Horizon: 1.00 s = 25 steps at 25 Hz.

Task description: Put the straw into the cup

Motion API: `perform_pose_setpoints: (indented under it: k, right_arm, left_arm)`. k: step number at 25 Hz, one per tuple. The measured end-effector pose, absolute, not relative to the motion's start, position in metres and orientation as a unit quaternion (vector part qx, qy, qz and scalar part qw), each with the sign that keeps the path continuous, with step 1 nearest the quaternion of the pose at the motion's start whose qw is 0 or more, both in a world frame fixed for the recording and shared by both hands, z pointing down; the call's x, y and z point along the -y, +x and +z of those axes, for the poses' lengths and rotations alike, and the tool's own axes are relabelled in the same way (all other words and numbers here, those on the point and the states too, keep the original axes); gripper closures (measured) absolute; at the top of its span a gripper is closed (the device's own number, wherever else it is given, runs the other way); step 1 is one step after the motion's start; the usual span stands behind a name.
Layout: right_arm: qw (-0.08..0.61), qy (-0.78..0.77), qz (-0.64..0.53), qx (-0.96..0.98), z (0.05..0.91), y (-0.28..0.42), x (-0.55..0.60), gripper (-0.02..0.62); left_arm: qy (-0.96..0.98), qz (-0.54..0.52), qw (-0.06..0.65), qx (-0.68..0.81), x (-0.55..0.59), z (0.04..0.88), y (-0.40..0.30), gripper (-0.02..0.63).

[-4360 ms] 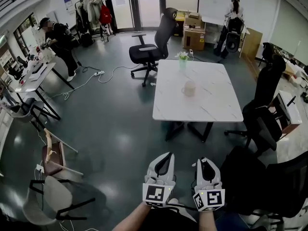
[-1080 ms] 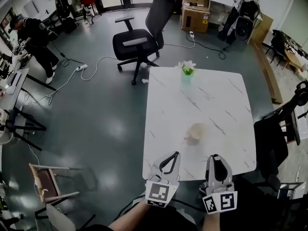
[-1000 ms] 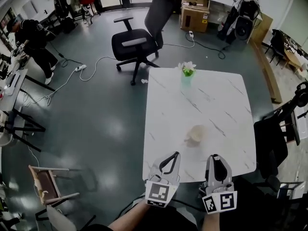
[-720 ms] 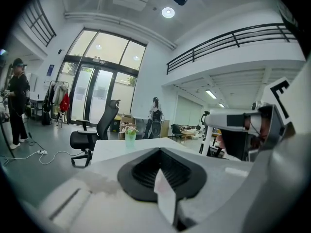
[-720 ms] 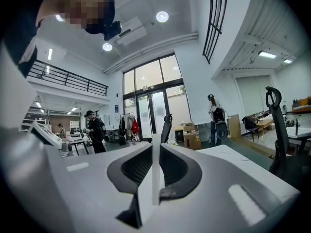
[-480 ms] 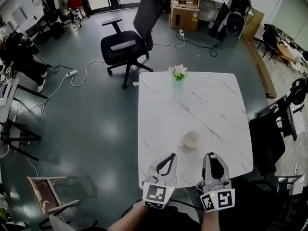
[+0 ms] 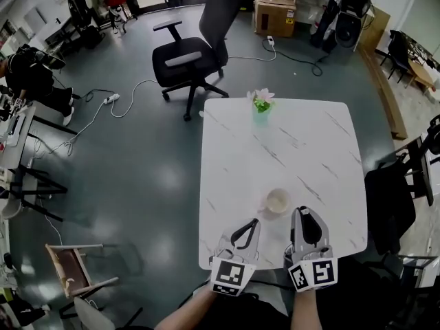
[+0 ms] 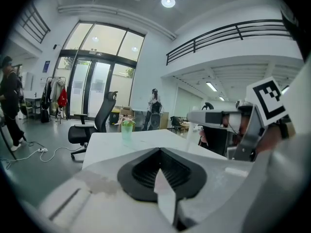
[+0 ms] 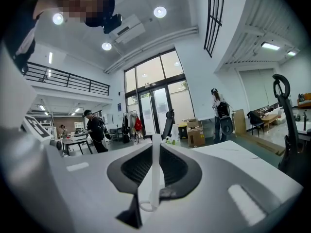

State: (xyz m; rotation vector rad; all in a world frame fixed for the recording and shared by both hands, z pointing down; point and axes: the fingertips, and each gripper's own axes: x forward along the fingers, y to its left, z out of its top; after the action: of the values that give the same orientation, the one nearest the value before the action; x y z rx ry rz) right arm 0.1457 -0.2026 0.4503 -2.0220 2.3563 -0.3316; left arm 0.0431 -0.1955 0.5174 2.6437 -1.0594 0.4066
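Observation:
A pale cup [image 7: 277, 200] stands on the white marble table [image 7: 309, 150], near its front edge. My right gripper [image 7: 303, 213] sits just right of the cup and a little nearer to me, apart from it. It is shut on a thin white straw [image 9: 155, 171] that stands upright between the pads. From the left gripper view the straw [image 8: 191, 132] hangs below the right gripper's tip. My left gripper [image 7: 254, 223] hovers over the table's front edge, left of the cup, with its jaws together and nothing in them. The cup is hidden in both gripper views.
A small green vase with flowers [image 7: 261, 103] stands at the table's far edge. A black office chair [image 7: 189, 53] is beyond the table's far left corner, another dark chair [image 7: 392, 198] at its right side. Cables lie on the grey floor [image 7: 137, 163].
Both grippers have come forward from in front of the table to over its front edge, close to the cup. The straw stays in the right gripper.

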Motion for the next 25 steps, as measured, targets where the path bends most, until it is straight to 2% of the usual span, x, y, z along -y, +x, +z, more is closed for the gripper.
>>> perform_pose_setpoints:
  k: [25]
  right_arm:
    - [-0.011,-0.622,-0.166,-0.765,0.526,0.161,0.252,0.551]
  left_arm:
    - [0.896,0.201,0.177,0.355,0.198,0.571,0.066,0.604]
